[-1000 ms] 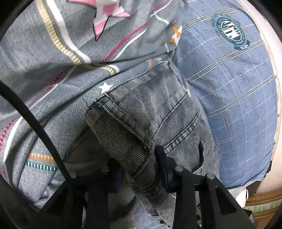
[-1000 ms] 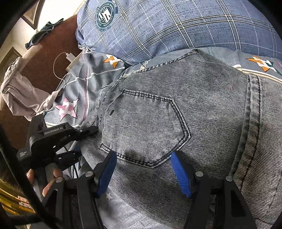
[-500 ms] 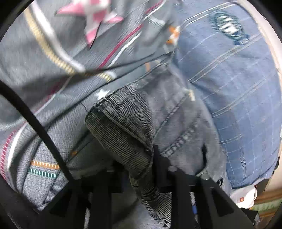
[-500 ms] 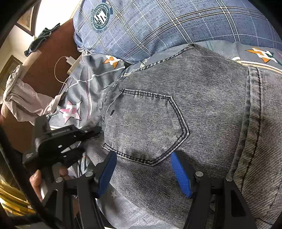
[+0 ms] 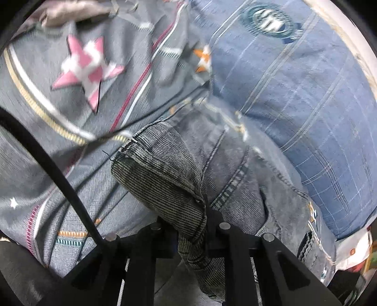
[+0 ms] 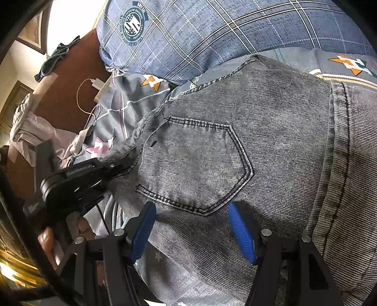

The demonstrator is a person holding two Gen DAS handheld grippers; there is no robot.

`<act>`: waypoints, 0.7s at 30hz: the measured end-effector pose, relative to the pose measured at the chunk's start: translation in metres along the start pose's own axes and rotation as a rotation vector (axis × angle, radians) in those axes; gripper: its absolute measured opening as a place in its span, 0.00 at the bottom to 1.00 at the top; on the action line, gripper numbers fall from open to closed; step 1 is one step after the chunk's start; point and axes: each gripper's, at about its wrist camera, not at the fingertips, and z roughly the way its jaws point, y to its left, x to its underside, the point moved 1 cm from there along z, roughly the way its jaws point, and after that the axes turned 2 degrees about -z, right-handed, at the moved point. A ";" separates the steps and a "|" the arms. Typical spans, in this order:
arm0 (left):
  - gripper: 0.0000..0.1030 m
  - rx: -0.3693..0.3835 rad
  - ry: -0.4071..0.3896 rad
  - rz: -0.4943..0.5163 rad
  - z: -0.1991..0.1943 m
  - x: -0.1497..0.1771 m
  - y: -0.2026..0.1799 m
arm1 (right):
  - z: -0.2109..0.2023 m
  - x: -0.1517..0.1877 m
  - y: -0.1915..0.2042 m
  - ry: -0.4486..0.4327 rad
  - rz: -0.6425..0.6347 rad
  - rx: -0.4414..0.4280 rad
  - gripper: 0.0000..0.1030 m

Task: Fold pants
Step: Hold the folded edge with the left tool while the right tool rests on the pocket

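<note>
Left wrist view: my left gripper (image 5: 188, 226) clamps a bunched edge of the pants (image 5: 165, 171), lifted off the bedsheet (image 5: 70, 141). My right gripper (image 6: 192, 229) hangs wide apart over the back pocket (image 6: 195, 164), gripping nothing. Folding appears barely begun; the pants lie spread beside the pillow (image 6: 212, 35).

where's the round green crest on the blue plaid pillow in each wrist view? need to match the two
Left wrist: the crest sits top right of centre, blurred, on the blue plaid pillow.
Right wrist: the crest sits top left, sharp, near the same pillow's left end.
Shared landmark: the grey jeans lie just below the pillow in both views, with an orange star on the bedsheet beside the pillow's edge.
</note>
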 end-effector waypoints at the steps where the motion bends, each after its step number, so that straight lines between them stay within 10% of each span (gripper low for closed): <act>1: 0.16 0.001 0.047 -0.015 0.010 -0.002 0.006 | -0.001 0.001 0.001 0.000 -0.003 -0.003 0.66; 11: 0.19 0.032 0.086 -0.006 0.023 -0.005 0.017 | -0.001 -0.001 -0.004 0.000 0.034 -0.045 0.66; 21: 0.16 -0.004 -0.037 0.124 0.008 0.003 0.001 | -0.002 -0.002 -0.008 -0.001 0.051 -0.067 0.66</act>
